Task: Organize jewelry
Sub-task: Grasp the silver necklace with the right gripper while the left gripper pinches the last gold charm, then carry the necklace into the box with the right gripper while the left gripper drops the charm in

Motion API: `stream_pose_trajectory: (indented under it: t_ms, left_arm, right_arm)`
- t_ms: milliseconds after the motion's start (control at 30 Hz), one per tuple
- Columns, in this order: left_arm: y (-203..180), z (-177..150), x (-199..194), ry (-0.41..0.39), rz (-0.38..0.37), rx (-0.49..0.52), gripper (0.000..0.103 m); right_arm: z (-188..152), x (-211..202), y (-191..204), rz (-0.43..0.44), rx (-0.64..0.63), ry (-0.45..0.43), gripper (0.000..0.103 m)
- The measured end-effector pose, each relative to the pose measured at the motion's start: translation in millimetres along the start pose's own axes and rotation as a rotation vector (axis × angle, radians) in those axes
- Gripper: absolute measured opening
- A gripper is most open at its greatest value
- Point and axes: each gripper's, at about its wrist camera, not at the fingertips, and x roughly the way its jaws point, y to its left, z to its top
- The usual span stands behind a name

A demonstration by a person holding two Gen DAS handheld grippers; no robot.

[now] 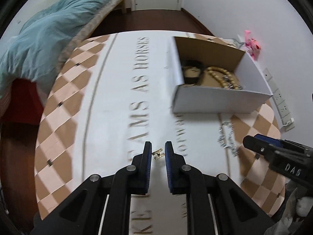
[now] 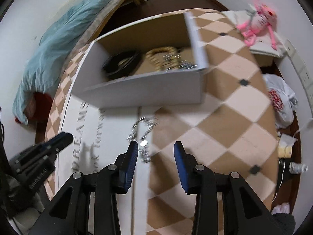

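Note:
A small gold H-shaped jewelry piece [image 1: 158, 154] lies on the white cloth between the fingertips of my left gripper [image 1: 158, 151], whose jaws are slightly apart around it. A silver chain [image 1: 228, 138] lies on the cloth to the right; in the right wrist view it [image 2: 143, 135] lies just ahead of my open, empty right gripper [image 2: 156, 149]. The open cardboard box [image 1: 221, 99] holds a gold bead necklace [image 1: 219, 73] and a black band [image 1: 192, 69]; the box also shows in the right wrist view [image 2: 144, 92].
The table [image 2: 225, 129] has a checked brown and cream cover with a white printed panel. A pink toy [image 2: 258, 23] lies at the far corner. A bed with a teal blanket [image 1: 49, 37] stands to the left. A white plastic bag [image 2: 279, 101] sits on the floor at right.

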Motion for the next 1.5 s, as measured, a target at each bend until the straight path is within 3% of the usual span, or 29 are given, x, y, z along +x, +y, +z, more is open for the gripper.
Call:
stream_pose_trajectory:
  t_ms: [67,167,233,267,367,433,800,1167,1300,1500]
  left_arm:
    - [6.9,-7.0,1.6,0.011,0.009,-0.013,0.011]
    - [13.6,-16.4,6.9,0.035,0.002,-0.034,0.011]
    - [14.4,-19.7,8.0,0.042,-0.001,-0.038,0.011]
    - [14.7,-21.5,8.0,0.044,-0.002,-0.036,0.011]
    - [14.7,-21.3,6.7,0.043,-0.008,-0.042,0.011]
    - [15.0,-19.6,3.6,0.038,-0.015,-0.049,0.011]
    - [-2.2,16.8,-39.7,-0.042,-0.111,-0.04,0.011]
    - [-29.5,99.5,-67.5,-0.094,-0.231,-0.004,0.011]
    - [-35.3,121.5,-53.1,-0.051,-0.25,0.006,0.011]
    - [-34.8,138.4,-15.7,0.055,-0.265,-0.01,0.011]
  right_arm:
    - [-5.9,5.5,15.4,-0.01,-0.051,0.002,0.04]
    - [-15.2,20.0,35.9,-0.105,-0.152,0.006,0.041]
    - [-21.6,22.9,44.9,-0.158,-0.206,-0.032,0.032]
    - [-23.9,24.6,49.4,-0.193,-0.234,-0.04,0.011]
    - [-24.3,25.2,51.3,-0.197,-0.237,-0.042,0.011]
    - [-23.5,19.3,49.5,-0.179,-0.222,-0.061,0.003]
    - [12.4,-56.2,44.6,-0.034,-0.143,-0.154,0.003]
    - [80.3,-133.8,59.1,0.01,-0.181,-0.293,0.003]
    - [114.0,-128.2,50.1,0.009,-0.166,-0.263,0.003]
    - [147.4,-91.1,34.2,0.065,-0.101,-0.137,0.003]
